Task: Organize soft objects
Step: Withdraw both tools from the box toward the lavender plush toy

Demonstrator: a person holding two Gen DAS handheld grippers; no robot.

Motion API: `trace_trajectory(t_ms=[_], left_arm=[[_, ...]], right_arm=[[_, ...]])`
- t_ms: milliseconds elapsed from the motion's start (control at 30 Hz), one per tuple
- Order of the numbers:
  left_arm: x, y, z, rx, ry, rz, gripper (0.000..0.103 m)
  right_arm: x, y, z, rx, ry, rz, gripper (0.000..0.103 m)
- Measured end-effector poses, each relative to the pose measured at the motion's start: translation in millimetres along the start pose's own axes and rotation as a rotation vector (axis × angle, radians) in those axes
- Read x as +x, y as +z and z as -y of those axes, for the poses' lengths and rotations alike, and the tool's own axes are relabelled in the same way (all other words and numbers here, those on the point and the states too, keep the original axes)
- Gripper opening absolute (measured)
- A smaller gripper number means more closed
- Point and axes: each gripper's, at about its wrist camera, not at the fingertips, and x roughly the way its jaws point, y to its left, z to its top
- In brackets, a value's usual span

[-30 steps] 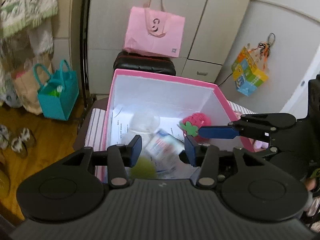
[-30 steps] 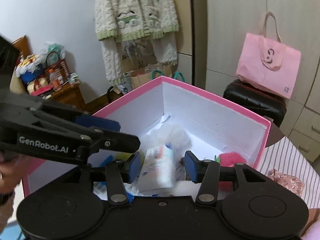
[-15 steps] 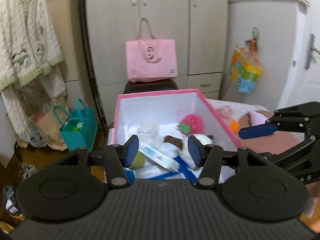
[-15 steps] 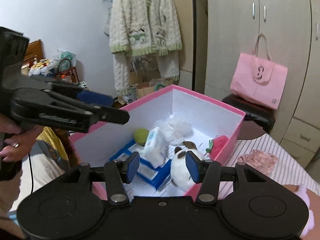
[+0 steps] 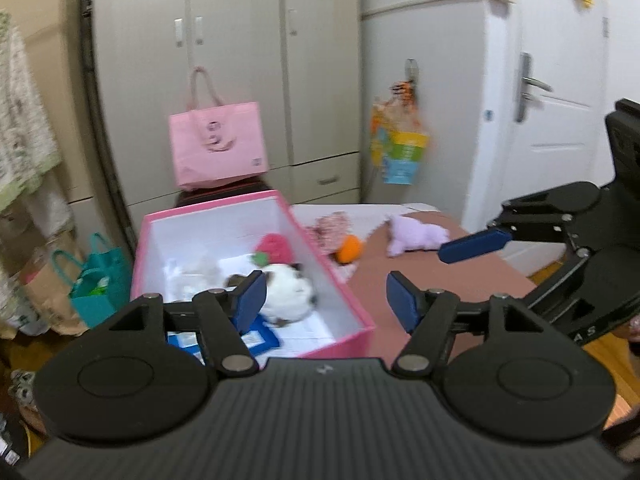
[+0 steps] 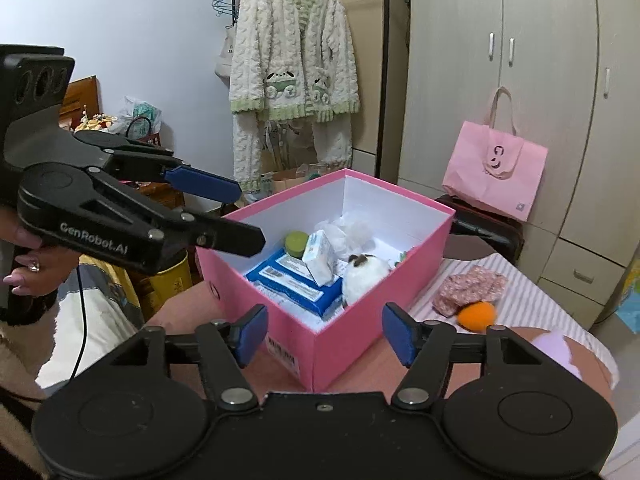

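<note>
A pink box [image 6: 360,320] stands on the bed with a white-and-brown plush [image 6: 366,276], blue wipe packs [image 6: 288,276], a white tissue pack [image 6: 320,256] and a green ball [image 6: 296,242] inside. A red strawberry plush [image 5: 274,246] lies at its far end. Outside it are an orange plush ball [image 6: 476,314], a floral cloth [image 6: 468,286] and a purple plush [image 5: 416,236]. My left gripper [image 5: 326,302] hovers over the box's near corner, jaws opening and empty. My right gripper [image 6: 324,332] is short of the box, jaws also opening with nothing between them.
A pink tote bag [image 5: 218,148] sits on a dark stool behind the box. A teal bag [image 5: 98,280] stands on the floor. A fluffy cardigan [image 6: 292,48] hangs by the wardrobe [image 6: 520,80]. A hand [image 6: 28,264] holds the left gripper [image 6: 248,216]. A door [image 5: 560,120] is at right.
Both grippers have drawn back and up from inside the box, and their jaws have widened. The tissue pack that was between the right jaws now lies in the box beside the white plush.
</note>
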Motion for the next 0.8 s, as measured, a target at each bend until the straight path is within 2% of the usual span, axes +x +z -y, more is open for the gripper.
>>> trace_trajectory(t_ms=[433,800], left_arm=[[23,-2,61,0.067,-0.095,-0.003,0.079],[78,-1,94,0.028,-0.163,-0.042,0.08]], right_arm=[[-48,-57,37,0.065,-0.126,-0.013,0.075],[-53,-93,84,0.146,-0.136,-0.02,0.077]])
